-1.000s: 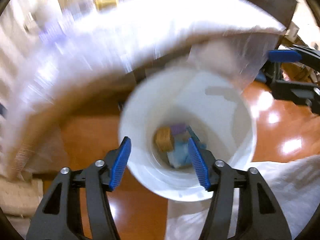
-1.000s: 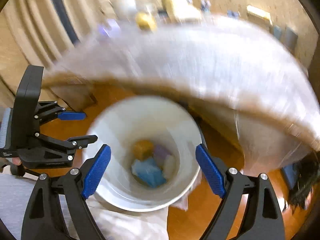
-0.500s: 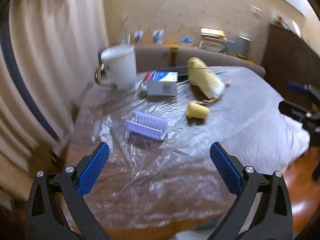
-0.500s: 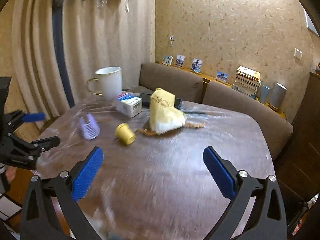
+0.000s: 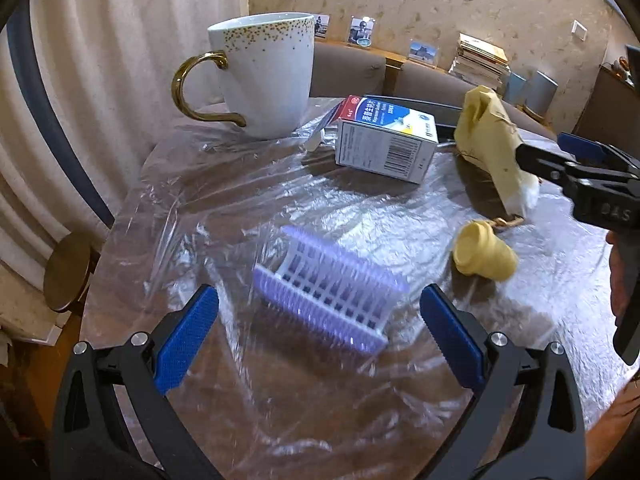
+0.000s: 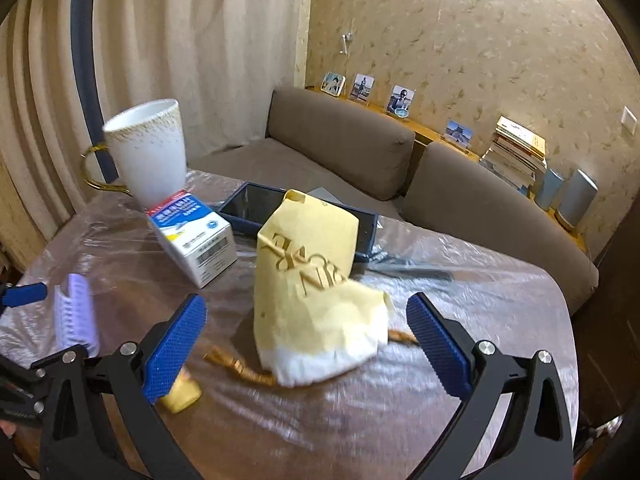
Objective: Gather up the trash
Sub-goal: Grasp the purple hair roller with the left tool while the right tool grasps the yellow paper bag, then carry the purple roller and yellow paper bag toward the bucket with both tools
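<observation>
A purple ribbed plastic piece [image 5: 328, 294] lies on the plastic-covered table [image 5: 224, 208], just ahead of my left gripper [image 5: 320, 334], which is open and empty above it. My right gripper [image 6: 306, 344] is open too, its blue pads either side of a crumpled yellow paper bag [image 6: 316, 292] without touching it. A small yellow paper cup [image 5: 482, 254] lies on its side between the two items; in the right wrist view the cup [image 6: 182, 394] sits by the left pad. The right gripper [image 5: 576, 168] also shows at the edge of the left wrist view.
A white mug with a gold handle [image 5: 266, 76] and a white and blue medicine box [image 5: 386, 144] stand at the table's far side. A dark phone [image 6: 260, 208] lies behind the bag. A brown sofa [image 6: 340, 148] runs along the wall. A round stool [image 5: 68, 268] stands left of the table.
Both grippers have swung up from above the white bin with trash in it to over the table, and their jaws have spread wide. The left one has closed in on the purple piece, the right on the bag.
</observation>
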`<action>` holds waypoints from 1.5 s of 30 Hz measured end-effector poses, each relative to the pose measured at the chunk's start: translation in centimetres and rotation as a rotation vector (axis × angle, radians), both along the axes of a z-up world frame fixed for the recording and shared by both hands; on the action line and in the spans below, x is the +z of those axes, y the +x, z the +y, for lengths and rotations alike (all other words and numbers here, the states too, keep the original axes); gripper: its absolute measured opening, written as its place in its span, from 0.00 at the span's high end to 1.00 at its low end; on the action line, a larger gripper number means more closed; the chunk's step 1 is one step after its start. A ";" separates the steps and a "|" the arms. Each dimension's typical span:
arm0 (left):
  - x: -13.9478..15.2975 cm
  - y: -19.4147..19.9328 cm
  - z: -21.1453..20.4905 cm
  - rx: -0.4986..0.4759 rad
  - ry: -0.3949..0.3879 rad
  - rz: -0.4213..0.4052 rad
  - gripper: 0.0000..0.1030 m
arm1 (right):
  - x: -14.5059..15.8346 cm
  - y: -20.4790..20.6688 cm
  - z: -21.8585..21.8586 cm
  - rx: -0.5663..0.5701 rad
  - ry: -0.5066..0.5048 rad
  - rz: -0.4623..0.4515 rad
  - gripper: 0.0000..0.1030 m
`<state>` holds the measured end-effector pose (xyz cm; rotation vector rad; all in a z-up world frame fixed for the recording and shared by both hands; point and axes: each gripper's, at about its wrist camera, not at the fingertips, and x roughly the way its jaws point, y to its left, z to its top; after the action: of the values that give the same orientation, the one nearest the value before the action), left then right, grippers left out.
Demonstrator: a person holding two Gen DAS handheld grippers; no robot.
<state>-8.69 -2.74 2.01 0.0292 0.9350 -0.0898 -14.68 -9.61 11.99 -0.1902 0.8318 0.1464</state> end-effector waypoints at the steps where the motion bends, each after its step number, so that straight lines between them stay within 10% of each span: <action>1: -0.1 0.1 -0.1 0.000 0.007 -0.001 0.02 | -0.4 0.6 0.1 0.002 -0.012 0.005 0.04; 10: -0.8 1.4 -0.6 -0.011 0.013 0.009 0.17 | -2.8 3.9 -0.1 0.001 0.035 0.085 0.05; 20: -1.1 1.2 -0.8 -0.028 -0.012 0.003 0.23 | -2.0 3.9 -1.1 -0.009 0.081 0.071 0.53; 45: 1.5 -0.8 -1.8 -0.106 -0.022 -0.061 0.23 | 4.4 -6.9 -6.2 -0.023 0.225 -0.035 0.58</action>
<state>-9.47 -4.52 3.51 0.0604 0.8709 -0.1961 -21.57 -15.77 16.43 0.0283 0.7761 0.2131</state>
